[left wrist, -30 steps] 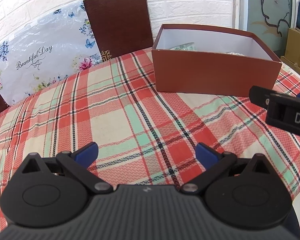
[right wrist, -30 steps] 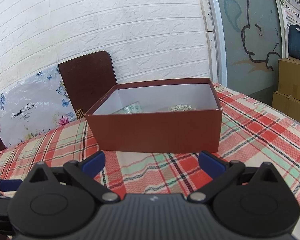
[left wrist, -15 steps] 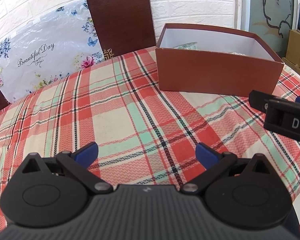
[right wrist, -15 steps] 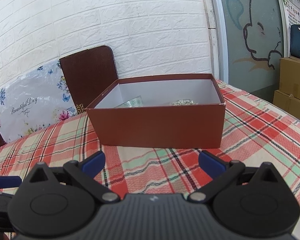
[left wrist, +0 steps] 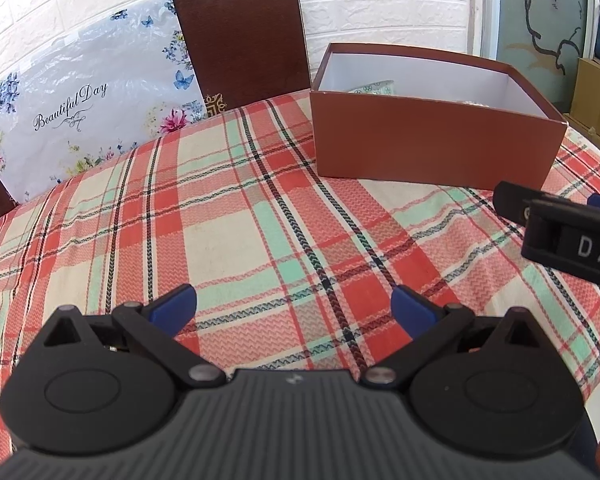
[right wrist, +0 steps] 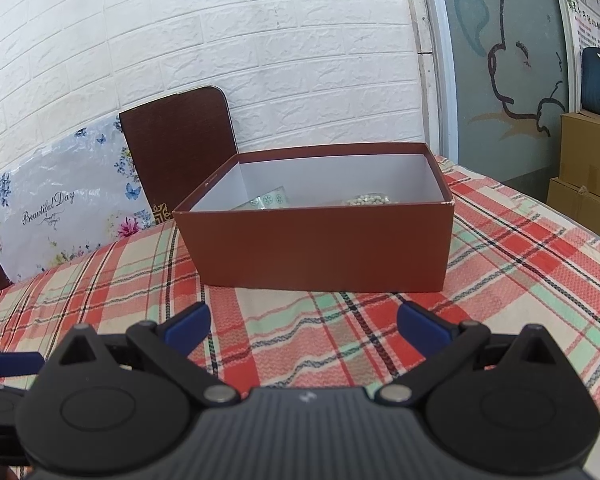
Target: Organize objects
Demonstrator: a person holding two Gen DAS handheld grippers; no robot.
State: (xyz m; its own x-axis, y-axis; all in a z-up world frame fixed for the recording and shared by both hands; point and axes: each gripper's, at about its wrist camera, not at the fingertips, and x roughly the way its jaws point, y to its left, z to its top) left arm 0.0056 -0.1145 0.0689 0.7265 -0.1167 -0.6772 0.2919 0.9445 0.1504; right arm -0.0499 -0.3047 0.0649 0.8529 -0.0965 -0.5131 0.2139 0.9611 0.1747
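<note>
bright even daylight, sharp focus, strong fisheye bending at edges.

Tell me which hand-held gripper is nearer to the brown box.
Right. The right hand-held gripper faces the brown box head-on, just short of its front wall. The left hand-held gripper sits farther back and to the box's left, with more plaid tablecloth between them.

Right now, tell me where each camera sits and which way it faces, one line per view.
Left wrist: on the left gripper, jaws open, looking across the plaid tablecloth toward the brown box; the right gripper shows at the right edge.
Right wrist: on the right gripper, jaws open, facing the box head-on; the left gripper shows lower left.
Shared: box, tablecloth, chair back, floral bag.
</note>
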